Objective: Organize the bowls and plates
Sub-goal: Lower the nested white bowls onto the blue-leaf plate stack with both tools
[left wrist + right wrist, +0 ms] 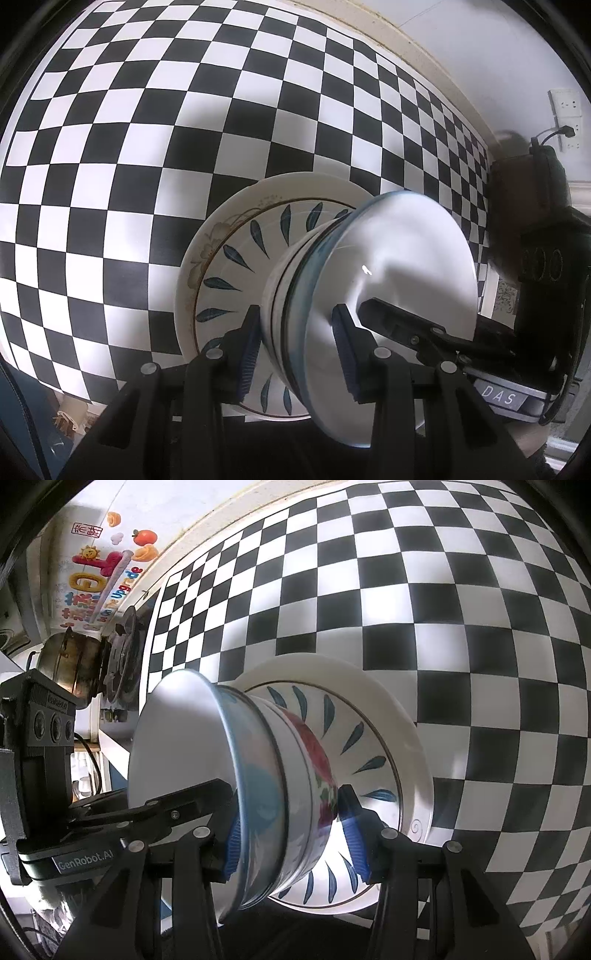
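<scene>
bowls: a stack of bowls point(388, 280) sits in the middle of the plates. The top bowl point(177, 746) is white inside with a blue rim. Under it is a bowl with red flowers point(314, 771).
plates: a plate with blue leaf marks point(236, 258) lies under the bowls. It sits on a bigger cream plate point(207, 236) with a faint flower on its rim. In the right view the leaf plate point(369, 746) and the big plate point(402, 716) show at 3 o'clock from the bowls.
left claw: the left claw point(295, 347) is clenched on the bowl stack. One blue pad is on the outside wall at 9 o'clock and one pad is inside the top bowl at 3 o'clock.
right claw: the right claw point(291, 838) grasps the bowl stack too. Its two blue pads press the outer sides of the stack, one at 9 o'clock and one at 3 o'clock.
other view of claws: the right claw shows in the left view at 3 o'clock point(373, 306), reaching into the top bowl. The left claw shows in the right view at 9 o'clock point(207, 794).
tabletop: the tabletop point(147, 147) has a black and white check cloth. The plates rest on it.
far away: a metal pot point(70, 664) is at 10 o'clock in the right view, next to bright stickers point(103, 568) on the wall.
</scene>
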